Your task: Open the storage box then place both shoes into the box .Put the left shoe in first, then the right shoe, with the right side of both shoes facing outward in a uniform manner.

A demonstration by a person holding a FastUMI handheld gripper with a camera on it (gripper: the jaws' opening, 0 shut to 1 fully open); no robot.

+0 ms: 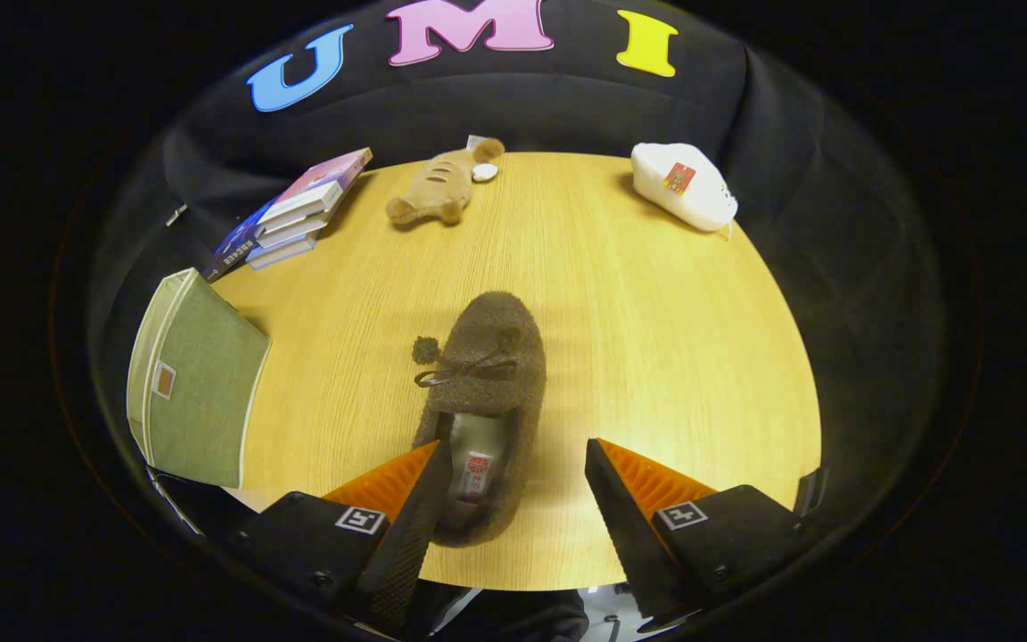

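Note:
A brown fuzzy slipper (488, 383) with a small bow and pom-pom lies on the round wooden table (656, 339), toe pointing away from me. Its heel end sits between my fingers, nearer the left finger (406, 499), which overlaps the slipper's left rim. My gripper (513, 455) is open, and the right finger (620, 499) stands clear of the slipper. A green fabric storage box (197, 383) stands at the table's left edge, beyond and left of the left finger. I cannot tell whether its lid is open.
A stack of books (291, 214) lies at the far left of the table. A tan plush toy (442, 183) rests at the far middle, and a white plush object (683, 185) at the far right. Black cloth walls surround the table.

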